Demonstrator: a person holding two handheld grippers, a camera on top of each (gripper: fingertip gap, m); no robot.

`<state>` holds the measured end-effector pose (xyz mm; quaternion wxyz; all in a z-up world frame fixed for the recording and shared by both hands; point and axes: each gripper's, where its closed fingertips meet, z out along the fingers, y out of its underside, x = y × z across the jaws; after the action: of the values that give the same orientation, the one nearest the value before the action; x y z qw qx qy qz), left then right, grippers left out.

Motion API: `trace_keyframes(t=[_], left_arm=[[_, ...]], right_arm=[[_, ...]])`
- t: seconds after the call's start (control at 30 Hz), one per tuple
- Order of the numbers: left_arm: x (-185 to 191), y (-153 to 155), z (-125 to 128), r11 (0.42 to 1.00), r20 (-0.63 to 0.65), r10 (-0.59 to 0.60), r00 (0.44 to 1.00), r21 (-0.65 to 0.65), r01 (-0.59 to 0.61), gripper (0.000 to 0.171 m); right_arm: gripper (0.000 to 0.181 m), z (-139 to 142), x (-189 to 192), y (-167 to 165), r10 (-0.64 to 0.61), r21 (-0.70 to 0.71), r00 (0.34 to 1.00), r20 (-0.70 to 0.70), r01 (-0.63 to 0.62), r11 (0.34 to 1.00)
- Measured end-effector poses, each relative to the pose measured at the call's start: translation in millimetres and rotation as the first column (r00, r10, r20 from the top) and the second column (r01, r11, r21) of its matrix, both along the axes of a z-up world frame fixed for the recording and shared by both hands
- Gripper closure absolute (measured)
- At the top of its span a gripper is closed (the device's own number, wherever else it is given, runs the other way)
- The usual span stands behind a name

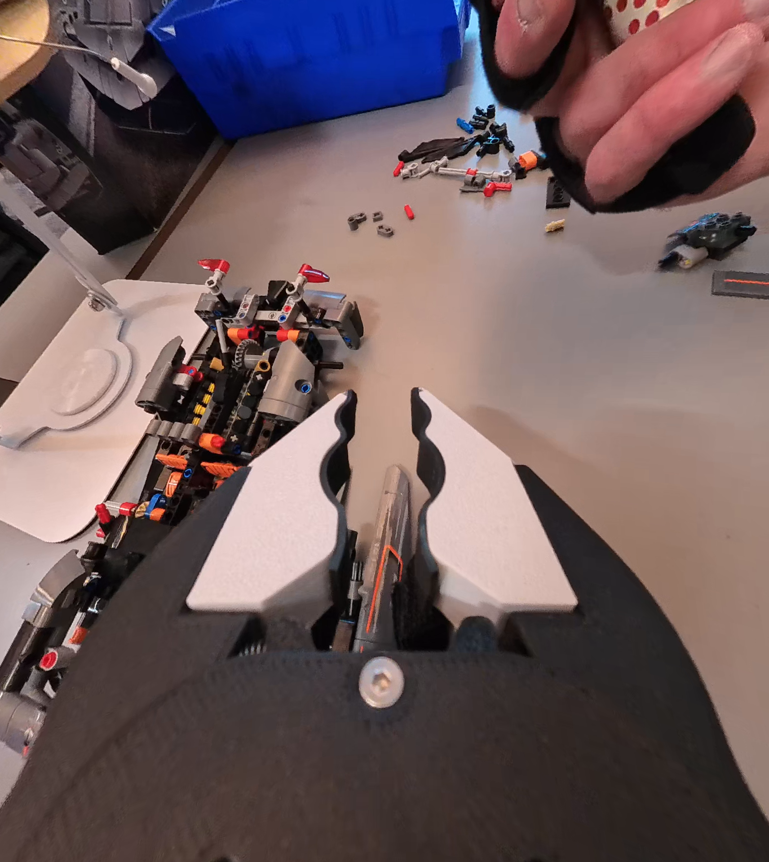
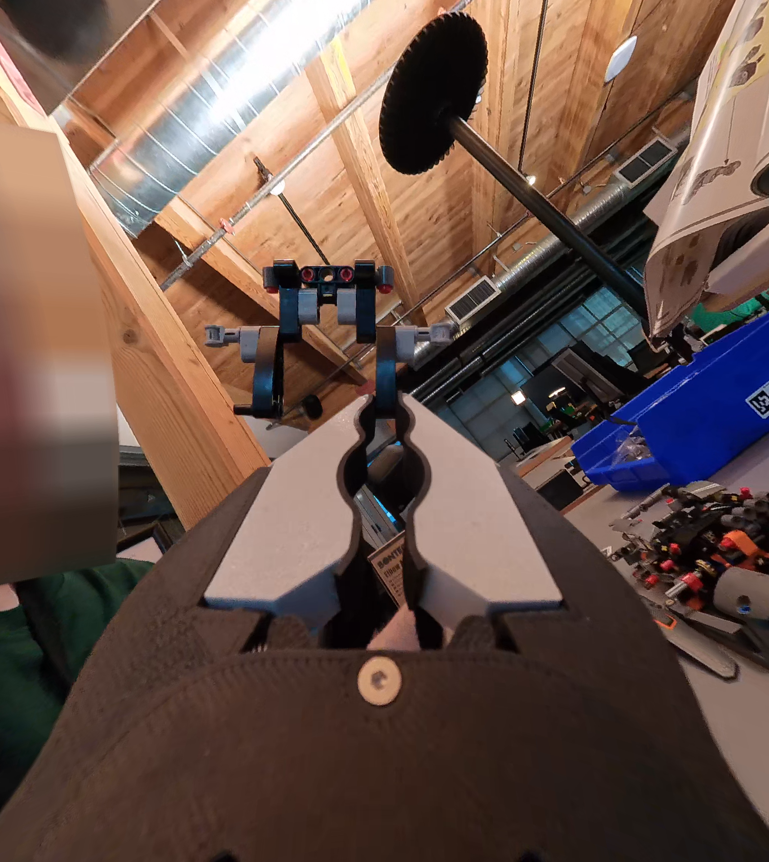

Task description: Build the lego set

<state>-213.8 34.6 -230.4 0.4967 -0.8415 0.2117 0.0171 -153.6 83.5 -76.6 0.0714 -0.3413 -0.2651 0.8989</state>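
A half-built lego car (image 1: pixel 242 373), black, grey and orange with red pins, lies on the grey table (image 1: pixel 536 373), left of my left gripper (image 1: pixel 382 396). The left gripper hovers low with its jaws apart, clamping nothing. A grey panel with an orange line (image 1: pixel 389 527) shows in the gap below them. My right gripper (image 2: pixel 385 406) is raised toward the ceiling. It is shut on one black curved arm of a small black and grey sub-assembly (image 2: pixel 326 317) with red pins. The car also shows in the right wrist view (image 2: pixel 723 555).
Loose parts (image 1: pixel 466 154) lie at the back, with small grey pieces (image 1: pixel 373 221) nearer. A dark sub-assembly (image 1: pixel 709 238) and a dark tile (image 1: pixel 749 284) sit right. A blue bin (image 1: pixel 317 60) stands behind, a white stand base (image 1: pixel 46 396) left. A gloved hand (image 1: pixel 653 93) is above. The left gripper's tips are roughly 15 centimetres from the right gripper's.
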Motion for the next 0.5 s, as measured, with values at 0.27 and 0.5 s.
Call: trace_keyframes(t=[0.27,0.5], left_arm=[[-4.5,2.0,6.1,0.999,-0.007,0.027,1.0,0.04,-0.026,0.148],[-13.3,1.5,75.4,0.921,-0.083,0.149,0.985,0.373,-0.107,0.118]], right_arm=[[0.176,-1.4,-9.7,-4.3,-0.001,-0.017,1.0,0.019,0.001,1.0],[0.176,-35.8,-25.7,-30.7,0.083,0.072,0.973,0.214,-0.1,0.992]])
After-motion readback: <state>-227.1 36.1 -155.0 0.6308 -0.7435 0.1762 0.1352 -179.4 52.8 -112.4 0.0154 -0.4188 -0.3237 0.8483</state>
